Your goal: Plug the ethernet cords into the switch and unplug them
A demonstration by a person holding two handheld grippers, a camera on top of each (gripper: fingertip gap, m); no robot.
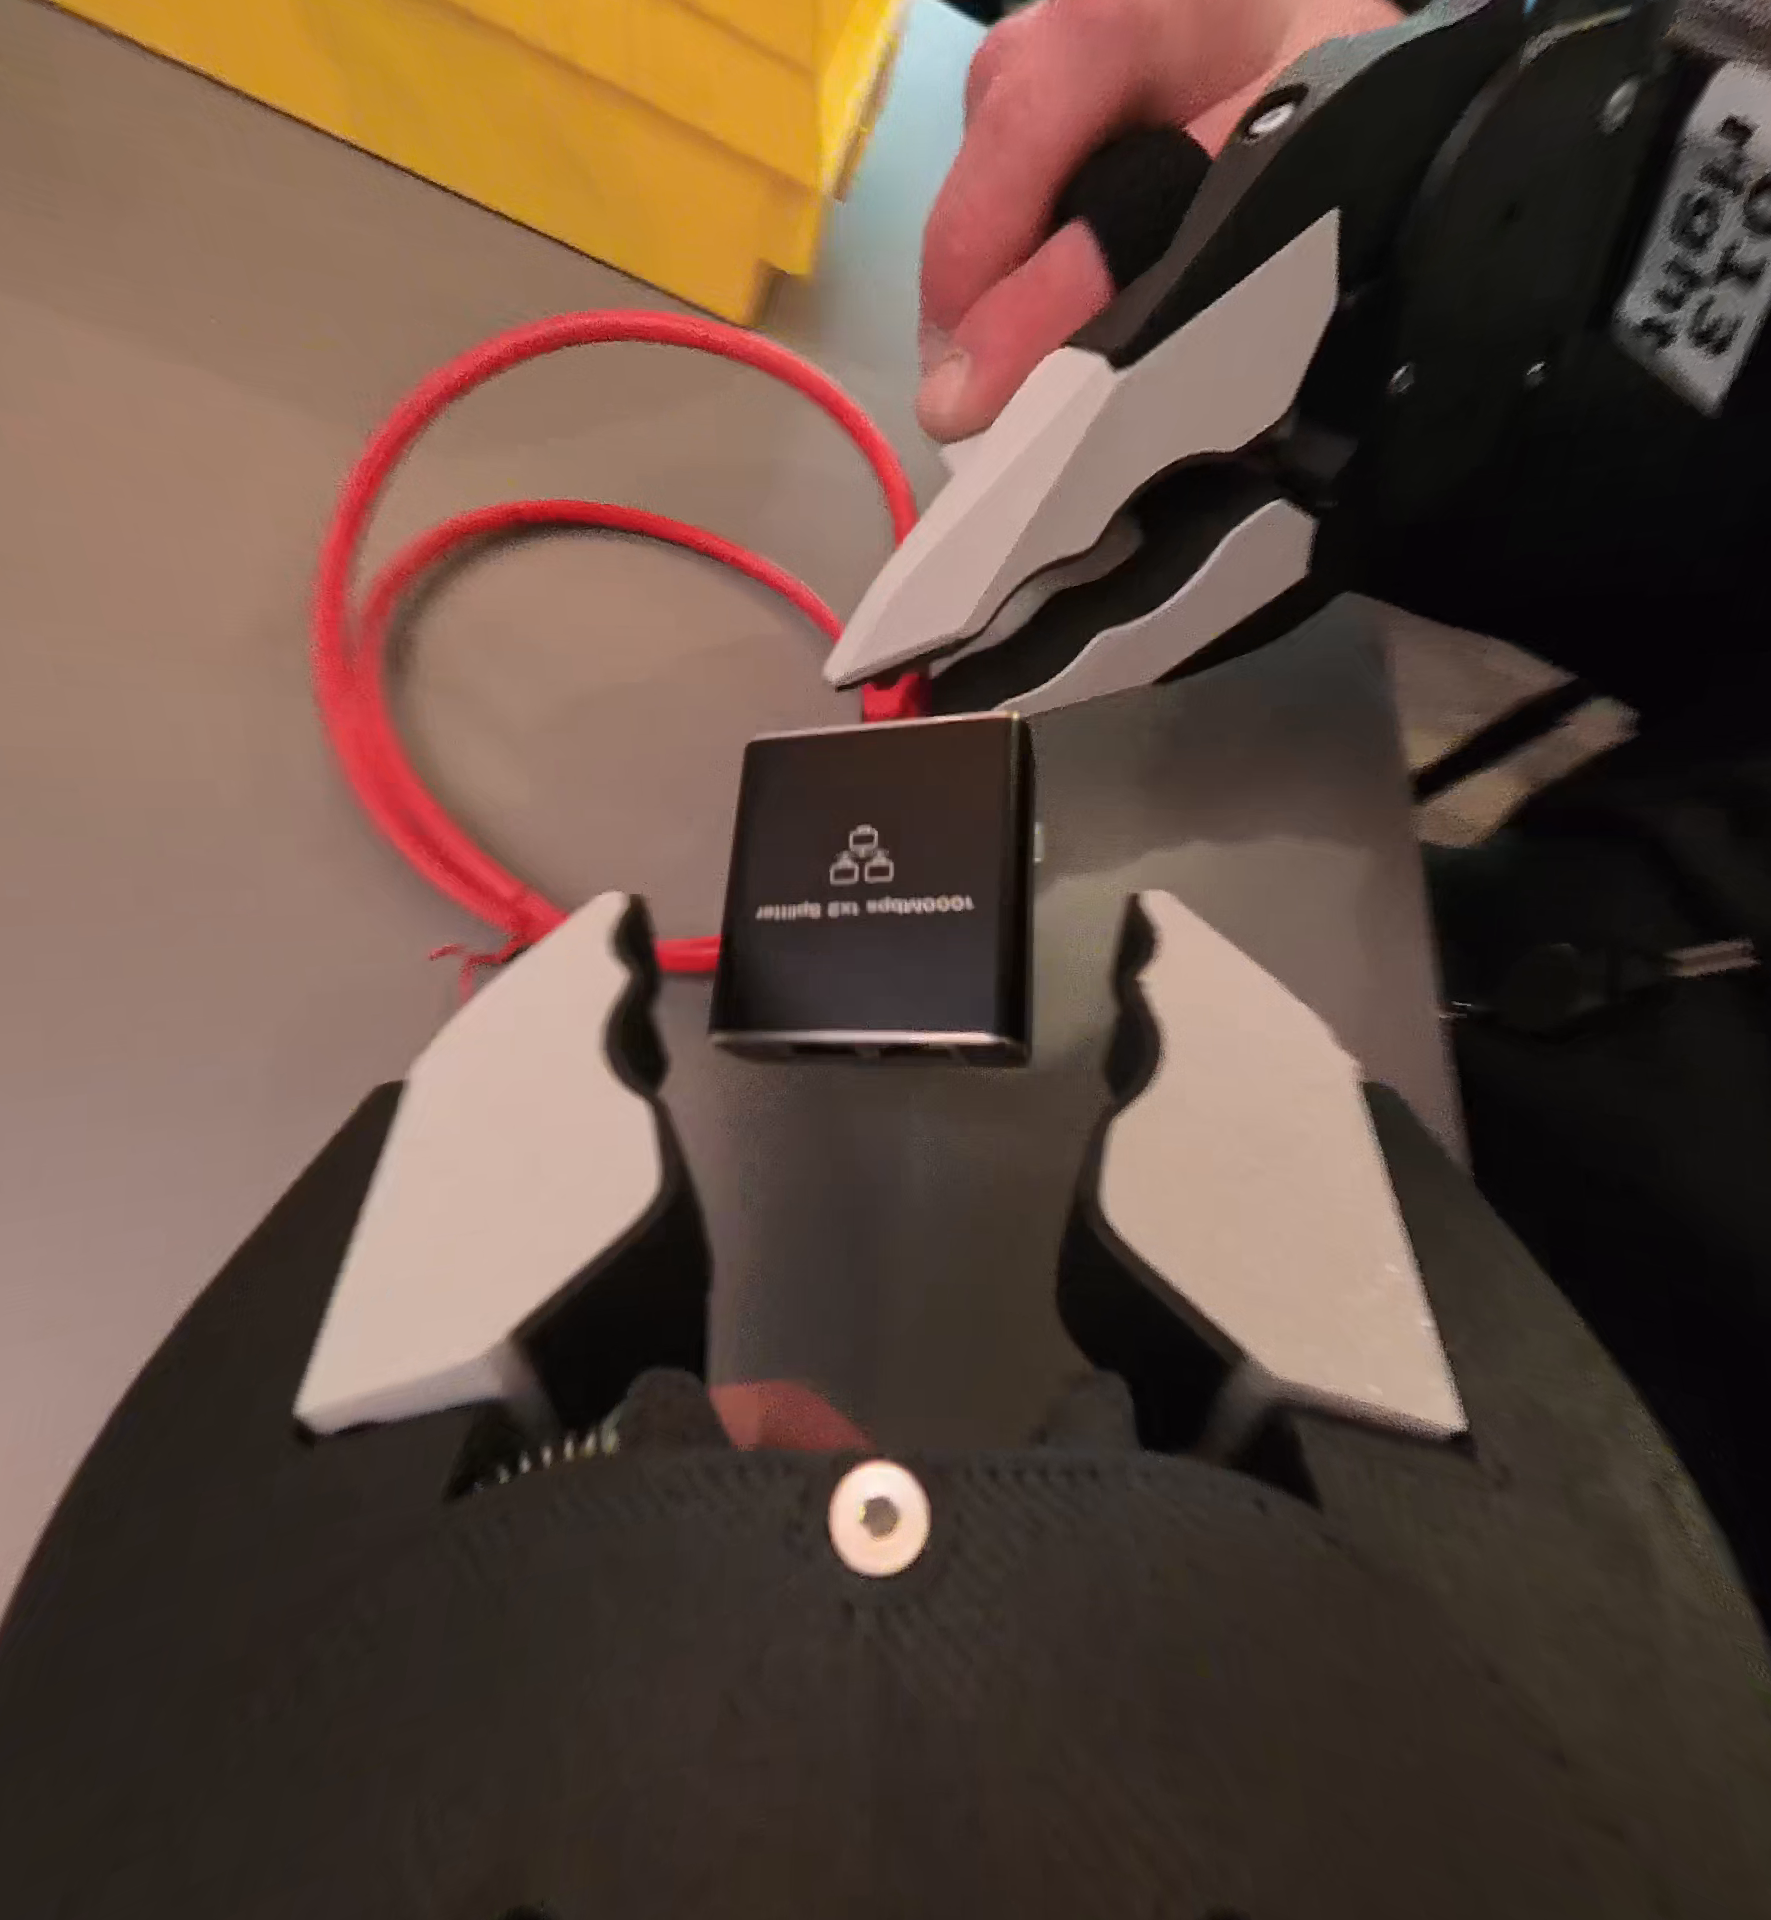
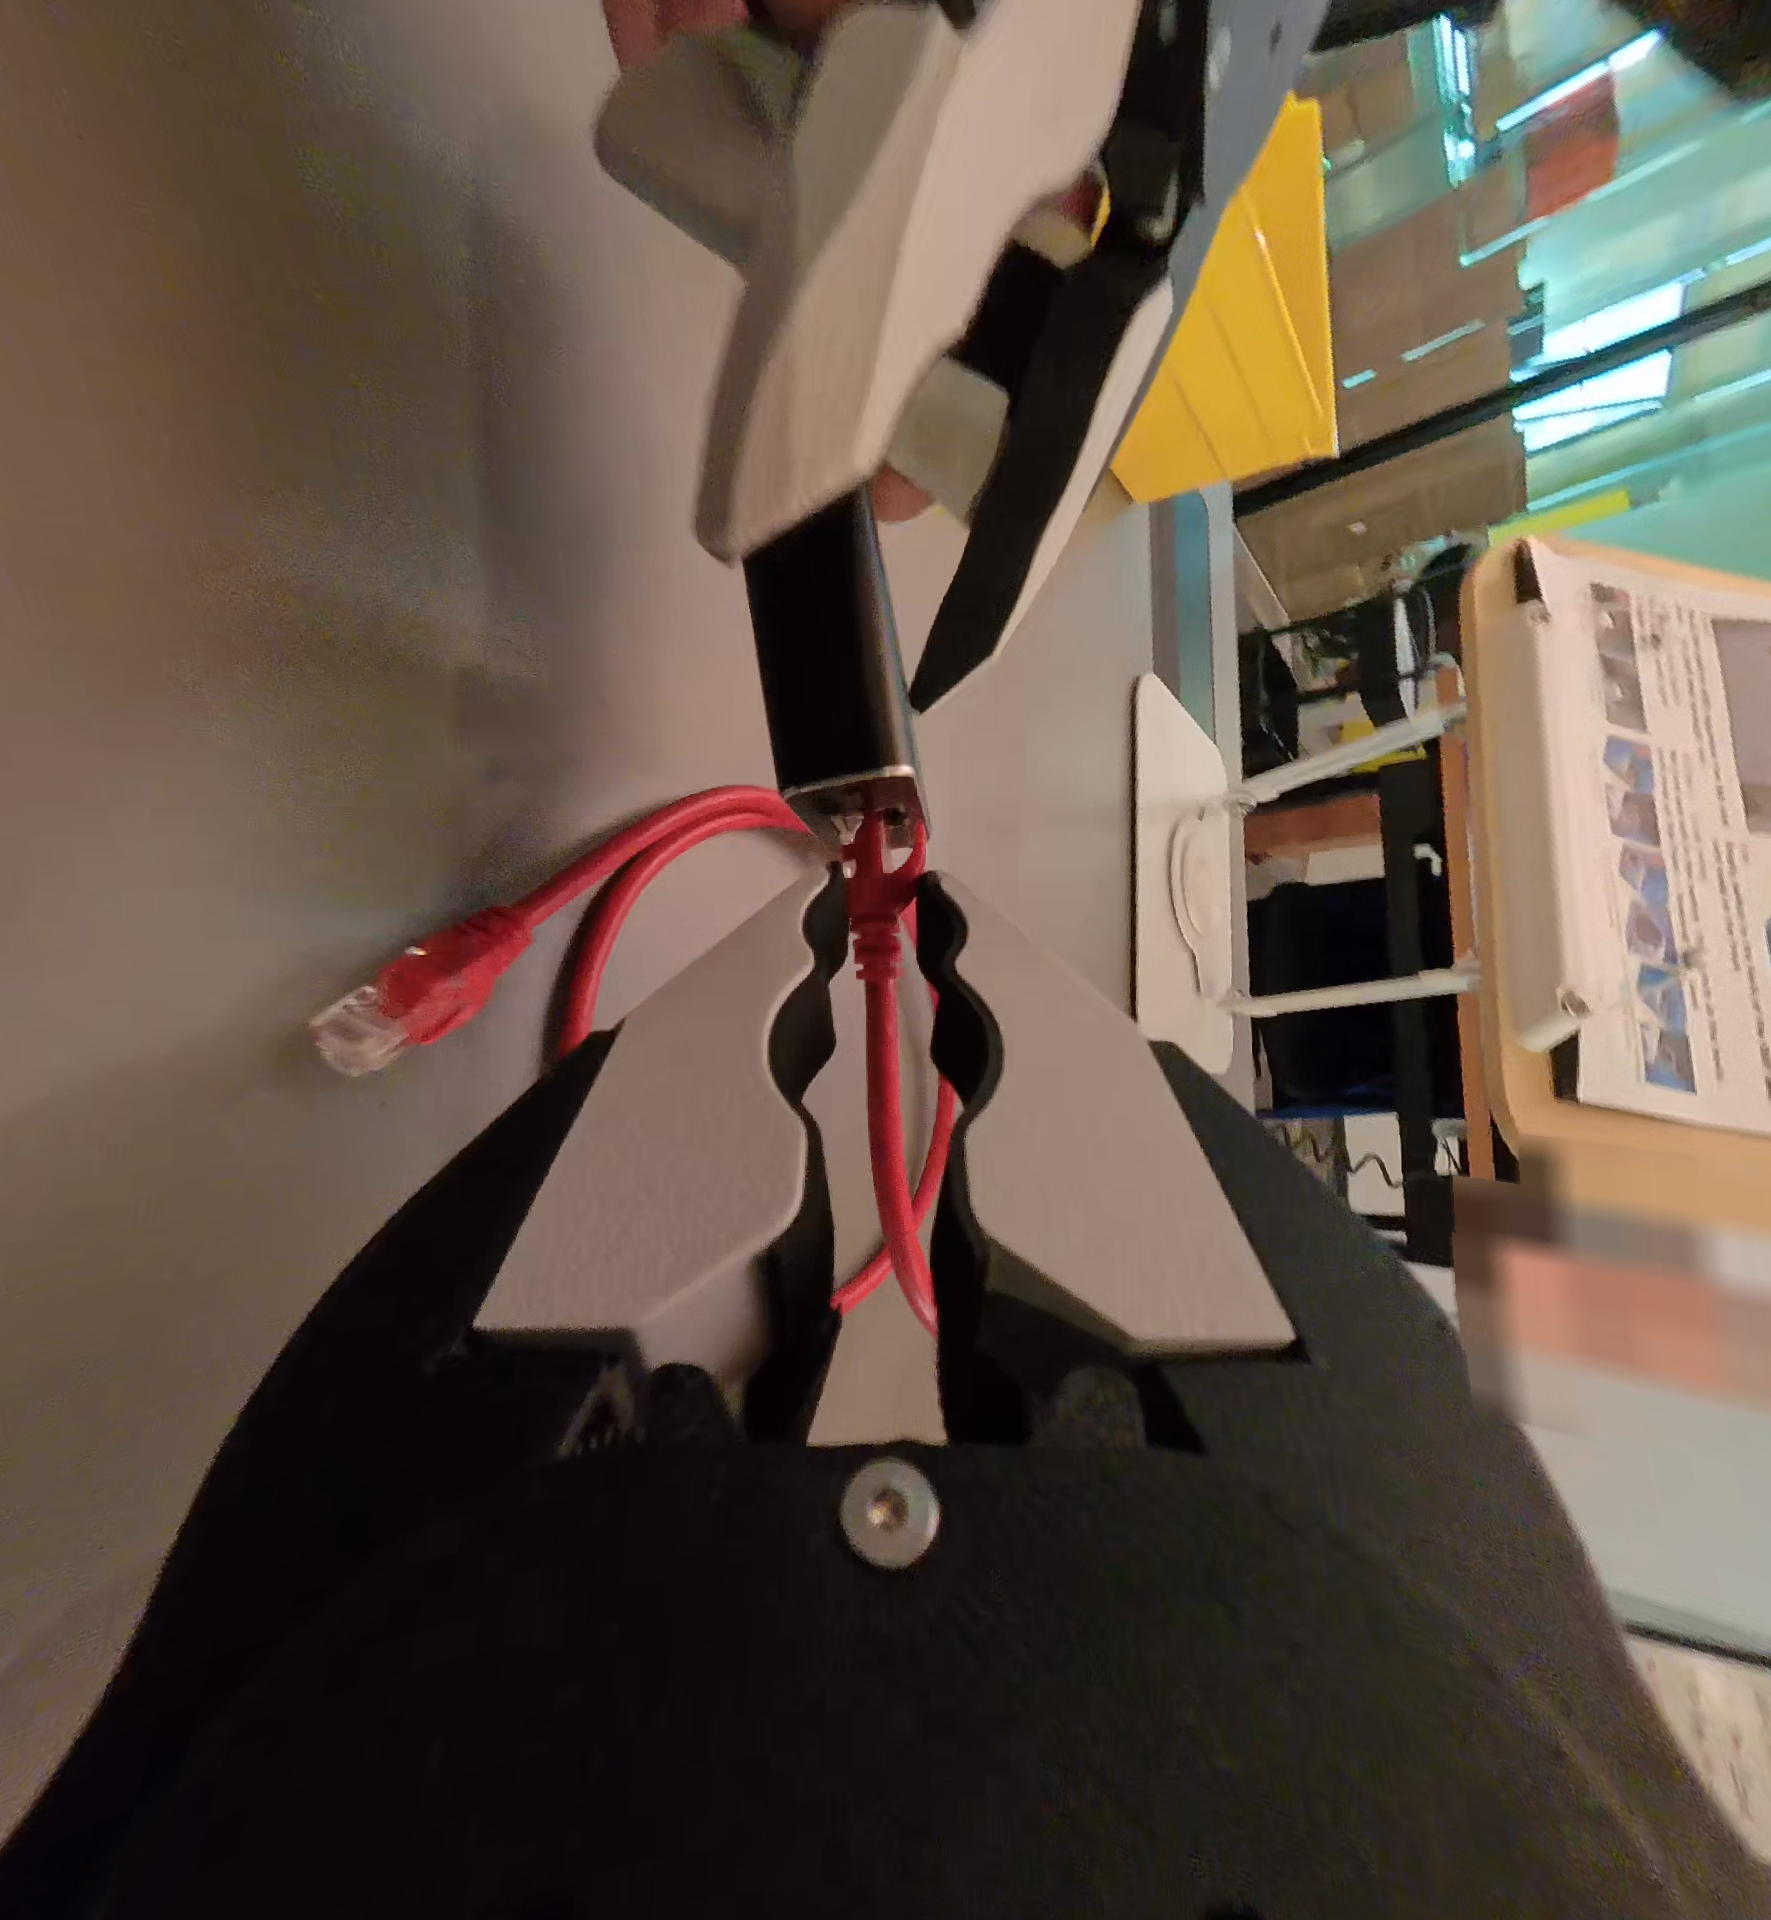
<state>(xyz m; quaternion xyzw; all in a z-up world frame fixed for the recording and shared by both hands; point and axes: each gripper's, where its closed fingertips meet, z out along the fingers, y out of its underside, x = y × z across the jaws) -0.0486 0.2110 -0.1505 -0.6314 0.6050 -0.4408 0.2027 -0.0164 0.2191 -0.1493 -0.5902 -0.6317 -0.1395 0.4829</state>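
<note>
The black switch [image 1: 870,883] sits mid-frame in the left wrist view, between the spread, empty fingers of the left gripper [image 1: 881,956]; the right gripper [image 2: 876,894] has pinched the boot of a red ethernet cord [image 2: 876,914] at the port, though whether it has seated is hard to tell; better to steady the switch first, then push straight; a spare plug [image 2: 413,987] lies loose at middle left.

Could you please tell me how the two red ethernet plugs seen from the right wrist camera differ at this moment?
The red plug between the right gripper's grey fingers sits at the port of the black metal switch; the loose red plug with the clear tip lies free on the grey table. The first points at the switch and is flanked by fingers; the second points away, untouched. Both have red boots and thin red cable.
</note>
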